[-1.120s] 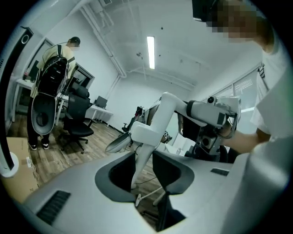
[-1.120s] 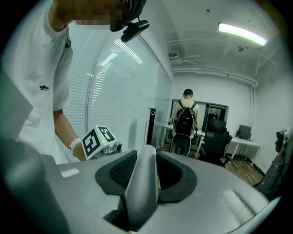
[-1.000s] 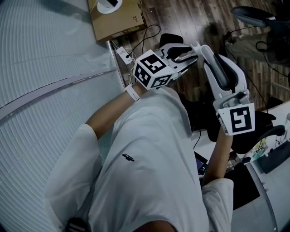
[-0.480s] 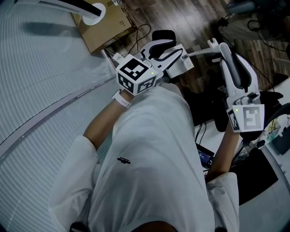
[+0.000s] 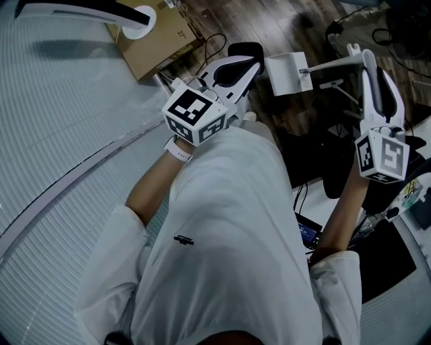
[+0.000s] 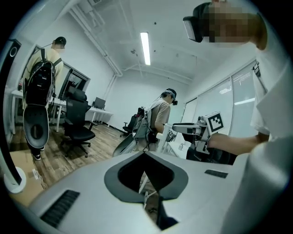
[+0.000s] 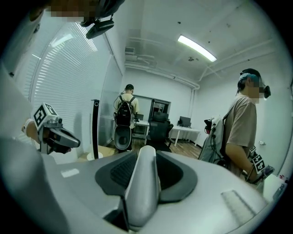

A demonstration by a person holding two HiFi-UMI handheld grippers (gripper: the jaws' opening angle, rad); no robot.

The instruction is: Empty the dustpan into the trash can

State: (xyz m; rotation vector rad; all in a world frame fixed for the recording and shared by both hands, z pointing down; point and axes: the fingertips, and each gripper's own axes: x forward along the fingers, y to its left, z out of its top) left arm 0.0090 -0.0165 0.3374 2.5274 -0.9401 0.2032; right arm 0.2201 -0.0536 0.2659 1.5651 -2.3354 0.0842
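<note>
Your right gripper (image 7: 147, 157) is clamped on the pale handle (image 7: 141, 196) of the dustpan (image 5: 288, 73), with its jaws held part-way open by that handle. The right gripper view cuts the pan itself off. In the head view the pan hangs at the far end of the handle over the wood floor (image 5: 269, 20), just right of your left gripper (image 6: 144, 155). It is too small there to tell whether anything lies in it. Your shirt (image 5: 229, 229) hides the floor nearest you. The left gripper's jaws have just closed, and they meet on nothing. Half a second ago the pan sat against the left gripper's tips. Now it is clear of them, further right, and your right gripper has swung right with it.
</note>
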